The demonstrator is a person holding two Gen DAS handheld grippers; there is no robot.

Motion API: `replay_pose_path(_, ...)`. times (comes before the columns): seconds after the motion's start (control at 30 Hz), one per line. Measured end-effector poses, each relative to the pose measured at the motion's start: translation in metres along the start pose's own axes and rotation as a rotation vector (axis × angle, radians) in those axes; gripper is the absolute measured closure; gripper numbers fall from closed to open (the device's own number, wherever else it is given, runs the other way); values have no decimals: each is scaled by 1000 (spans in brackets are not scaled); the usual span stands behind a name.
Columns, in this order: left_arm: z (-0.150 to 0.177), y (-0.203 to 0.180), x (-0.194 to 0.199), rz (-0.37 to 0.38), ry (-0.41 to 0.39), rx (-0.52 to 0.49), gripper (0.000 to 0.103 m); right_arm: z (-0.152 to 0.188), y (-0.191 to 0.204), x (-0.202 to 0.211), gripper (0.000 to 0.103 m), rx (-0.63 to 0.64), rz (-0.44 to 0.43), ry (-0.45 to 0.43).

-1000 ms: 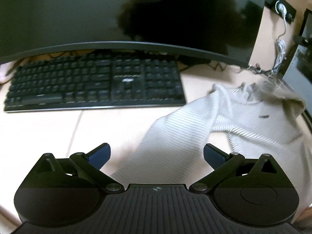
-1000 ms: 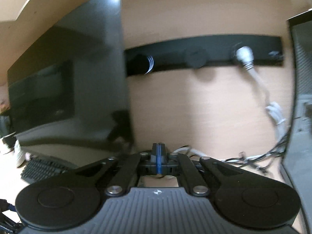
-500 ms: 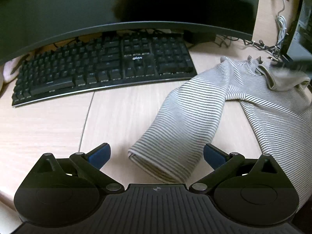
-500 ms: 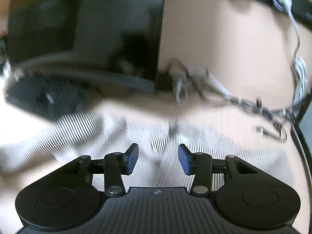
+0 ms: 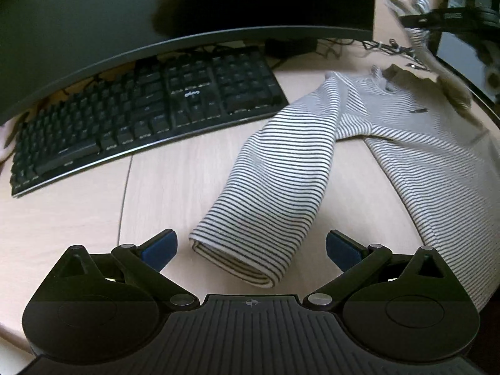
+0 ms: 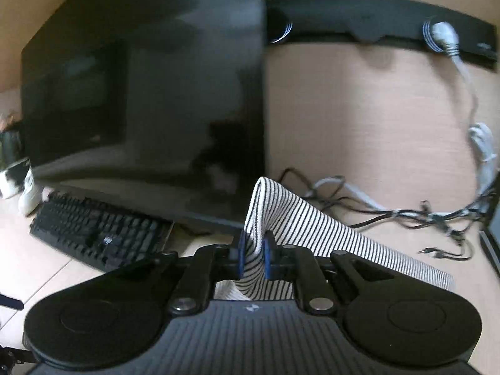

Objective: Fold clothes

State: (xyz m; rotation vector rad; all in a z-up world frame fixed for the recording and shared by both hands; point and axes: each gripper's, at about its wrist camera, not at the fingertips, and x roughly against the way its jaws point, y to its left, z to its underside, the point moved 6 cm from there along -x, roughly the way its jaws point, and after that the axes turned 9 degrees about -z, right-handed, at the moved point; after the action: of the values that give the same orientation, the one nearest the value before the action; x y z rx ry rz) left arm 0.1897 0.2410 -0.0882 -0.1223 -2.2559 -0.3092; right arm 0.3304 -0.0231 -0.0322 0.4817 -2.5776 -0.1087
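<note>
A grey and black striped long-sleeved shirt (image 5: 406, 131) lies on the wooden desk. Its left sleeve (image 5: 275, 193) reaches toward my left gripper (image 5: 250, 247), which is open with the sleeve cuff lying between its blue fingertips. My right gripper (image 6: 253, 256) is shut on a fold of the striped shirt (image 6: 281, 218) and holds it lifted above the desk. In the left wrist view the right gripper (image 5: 443, 18) shows at the top right with the cloth (image 5: 437, 65) hanging from it.
A black keyboard (image 5: 140, 118) lies left of the shirt under a large dark monitor (image 5: 156, 15). Cables (image 6: 390, 209) run along the back of the desk under a black power strip (image 6: 375, 28). Another dark screen (image 5: 468, 53) stands at the right.
My right gripper was open over the shirt, then shut on a fold and lifted it. My left gripper has come closer over the sleeve cuff and stays open.
</note>
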Motion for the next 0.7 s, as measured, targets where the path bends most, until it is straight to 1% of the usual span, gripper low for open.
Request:
replay_pose_path(0.07, 3, 2, 1, -12, -1, -9, 0, 14, 6, -18, 89, -27, -15, 46)
replay_pose_path(0.13, 6, 4, 2, -28, 1, -22, 0, 25, 5, -26, 86, -95, -39, 53)
replay_pose_path(0.2, 11, 9, 5, -42, 0, -44, 0, 31, 3, -25, 73, -135, -40, 42)
replay_pose_path(0.27, 17, 13, 7, -48, -3, -73, 0, 33, 0, -21, 64, -149, -33, 28)
replay_pose_path(0.37, 23, 17, 8, -64, -15, -131, 0, 30, -1, -16, 62, -151, -22, 17)
replay_pose_path(0.43, 25, 16, 9, -75, -37, -196, 0, 33, 1, -9, 60, -153, -28, 15)
replay_pose_path(0.53, 26, 13, 7, -90, -80, -321, 6, 44, 2, -1, 57, -148, -49, 25)
replay_pose_path(0.57, 25, 11, 5, -95, -91, -365, 11, 47, 5, 3, 57, -148, -57, 30)
replay_pose_path(0.6, 25, 10, 2, -98, -98, -406, 13, 49, 8, 8, 57, -147, -64, 36)
replay_pose_path(0.63, 23, 9, -1, -100, -105, -438, 15, 51, 12, 12, 57, -147, -71, 43)
replay_pose_path(0.7, 19, 7, -5, -86, -115, -469, 20, 55, 23, 24, 56, -135, -83, 59)
